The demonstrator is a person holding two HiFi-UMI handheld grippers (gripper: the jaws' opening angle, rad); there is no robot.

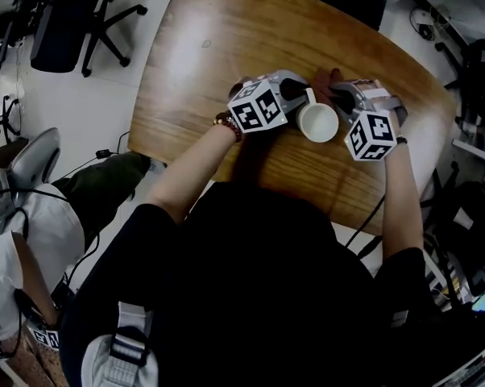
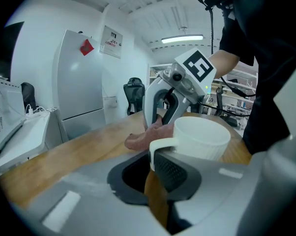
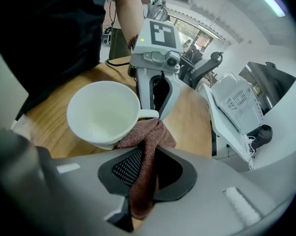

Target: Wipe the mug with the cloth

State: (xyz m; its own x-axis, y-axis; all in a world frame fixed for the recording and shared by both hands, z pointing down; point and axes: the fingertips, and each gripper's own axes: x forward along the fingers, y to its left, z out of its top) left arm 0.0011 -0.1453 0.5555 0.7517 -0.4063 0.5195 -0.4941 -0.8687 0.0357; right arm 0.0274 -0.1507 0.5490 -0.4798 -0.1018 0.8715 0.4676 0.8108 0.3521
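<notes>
At the left edge of the head view a black office chair (image 1: 65, 22) stands on the pale floor, well apart from the curved wooden table (image 1: 226, 39). Toward the table's middle, the left gripper (image 1: 297, 97) reaches in from the left, and its own view shows its jaws closed on the white handle (image 2: 159, 145) of the mug (image 1: 317, 122), with no gap left beside the handle. The white mug sits between the two grippers, mouth up and empty inside, above the wood; whether its base touches the table cannot be told. Just beyond it lies the reddish-brown cloth (image 3: 144, 156), whose free end bunches against the mug's outer wall under the handle. On the right, the right gripper (image 3: 142, 168) has its jaws fully pinched on that cloth, the fabric running down between the dark pads and hanging out below them, and its marker cube (image 1: 370, 134) sits just beside the mug's rim
</notes>
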